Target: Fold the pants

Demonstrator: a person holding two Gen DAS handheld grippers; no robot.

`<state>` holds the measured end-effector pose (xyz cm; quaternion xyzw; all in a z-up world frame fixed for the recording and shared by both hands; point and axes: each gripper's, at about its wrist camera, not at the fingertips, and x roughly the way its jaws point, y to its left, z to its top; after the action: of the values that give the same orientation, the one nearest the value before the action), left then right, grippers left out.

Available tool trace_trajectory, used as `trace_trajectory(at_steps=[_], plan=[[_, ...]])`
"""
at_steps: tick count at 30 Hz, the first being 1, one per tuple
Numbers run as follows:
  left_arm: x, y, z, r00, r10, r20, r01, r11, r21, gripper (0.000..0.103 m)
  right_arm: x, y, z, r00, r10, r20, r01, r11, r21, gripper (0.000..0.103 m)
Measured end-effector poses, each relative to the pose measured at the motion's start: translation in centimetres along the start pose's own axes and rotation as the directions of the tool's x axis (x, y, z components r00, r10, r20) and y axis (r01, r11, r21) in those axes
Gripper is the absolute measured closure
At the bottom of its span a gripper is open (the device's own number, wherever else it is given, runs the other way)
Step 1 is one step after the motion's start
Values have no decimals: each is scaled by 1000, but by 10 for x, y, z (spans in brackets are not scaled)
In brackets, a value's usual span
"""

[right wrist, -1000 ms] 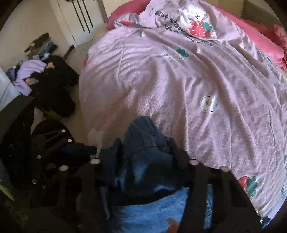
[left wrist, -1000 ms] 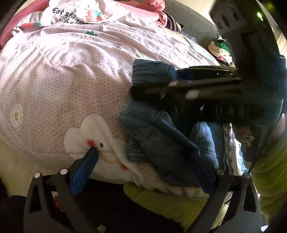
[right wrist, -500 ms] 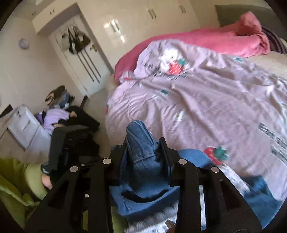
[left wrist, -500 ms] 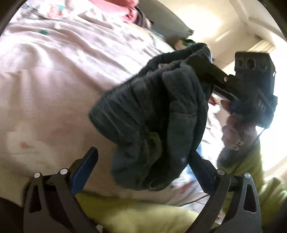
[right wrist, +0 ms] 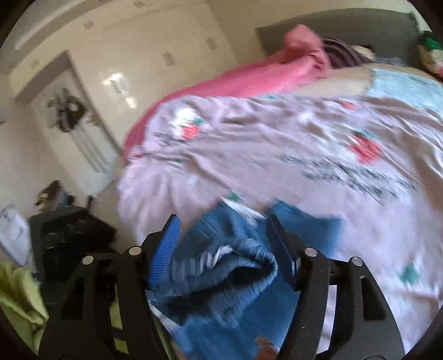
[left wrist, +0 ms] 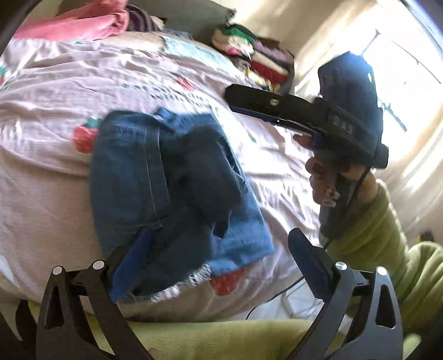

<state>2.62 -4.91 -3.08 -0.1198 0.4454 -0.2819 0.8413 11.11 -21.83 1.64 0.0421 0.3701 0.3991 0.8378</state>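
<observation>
Currently laying out: pants (left wrist: 171, 191) dropped crumpled on bedspread (left wrist: 55, 91), ahead of left gripper (left wrist: 218, 263), jaws released. Right gripper (right wrist: 224, 246) likewise released, denim between its jaws. Next: grasp waistband, spread flat.

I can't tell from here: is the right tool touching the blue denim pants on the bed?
Apart. The left wrist view shows pink bedspread between the right tool tips and the blue denim pants.

Bed (left wrist: 55, 91) covered by lilac strawberry-print quilt, blue denim pants (left wrist: 171, 188) laid crumpled at centre, pink blanket (left wrist: 83, 22) bunched at eleven o'clock, folded clothes (left wrist: 257, 55) stacked at one o'clock
</observation>
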Motion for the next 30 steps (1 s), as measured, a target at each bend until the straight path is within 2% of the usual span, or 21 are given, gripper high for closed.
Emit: trace_trajectory(at_steps=[2,4,5,7,8,10,16,18,22,30], plan=[[9,-3,-3,999,22,-28,-21,1000,20,5,6,1,-11,999,-11,-31,11,1000,1,38],[17,-4,-5,996,72,-43,-70,996,49,5,17,5,-17,997,-46,-68,45,999,-12,36],[18,-4,-6,995,84,-48,-81,995,60,5,26,5,-20,990,-101,-101,99,995,-24,36],[17,-3,-2,995,89,-44,-86,994,64,5,43,-3,-28,958,-236,-165,232,972,-45,36],[13,-2,-1,996,86,-33,-83,995,63,5,46,-8,-31,951,-255,-175,253,967,-34,36],[10,0,2,994,104,-19,-102,993,56,5,47,-15,-32,954,-239,-180,245,969,14,36],[-21,-9,-8,986,163,38,-165,985,52,5,16,-2,-25,972,-221,-84,222,975,4,34],[-29,-12,-9,979,194,56,-197,979,54,5,6,3,-23,972,-227,-57,228,974,3,27],[-37,-11,-5,966,249,72,-252,966,50,5,-16,15,-23,973,-231,-9,231,973,-11,23],[-47,-9,2,956,277,98,-282,959,41,5,-54,40,-33,966,-250,66,255,965,-67,19]])
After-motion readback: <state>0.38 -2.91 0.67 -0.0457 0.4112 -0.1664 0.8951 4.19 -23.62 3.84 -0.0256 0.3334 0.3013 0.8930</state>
